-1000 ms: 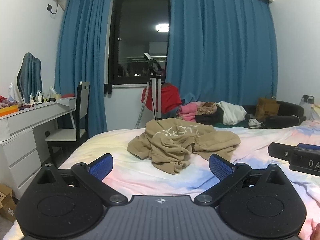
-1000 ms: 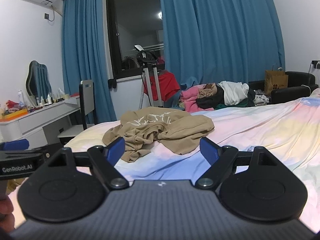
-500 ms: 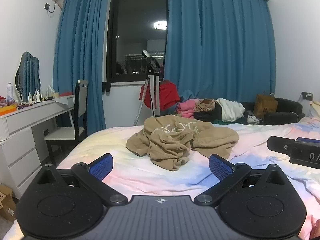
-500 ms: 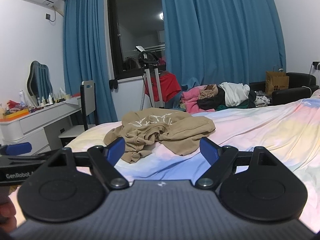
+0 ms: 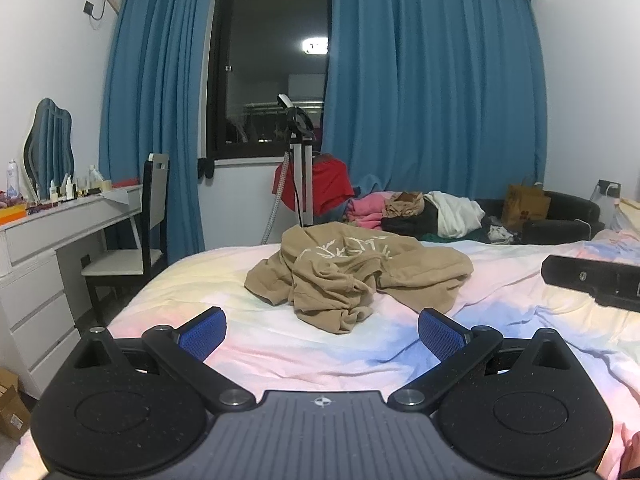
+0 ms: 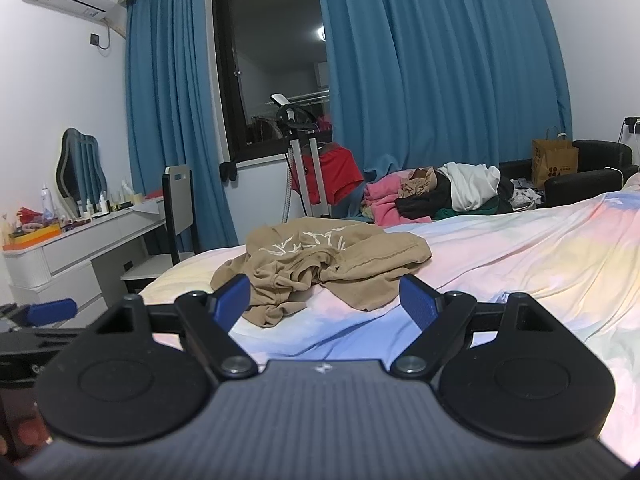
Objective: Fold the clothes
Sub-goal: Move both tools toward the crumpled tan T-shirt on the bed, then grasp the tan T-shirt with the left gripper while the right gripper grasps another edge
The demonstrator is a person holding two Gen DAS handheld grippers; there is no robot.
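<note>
Tan hoodie lies crumpled on the bed, short of the window. Both claws, left and right, gape wide and empty; grabbing bunched layers risks a lopsided fold.

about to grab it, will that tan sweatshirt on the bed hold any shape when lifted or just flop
Likely floppy: the tan sweatshirt lies crumpled in soft folds on the bed, so it should sag and hang from one pinch. Its thick rolls suggest heavy knit, probably some weight. Pushed, it would likely bunch rather than slide. Both the left gripper and the right gripper are open, short of it.
</note>
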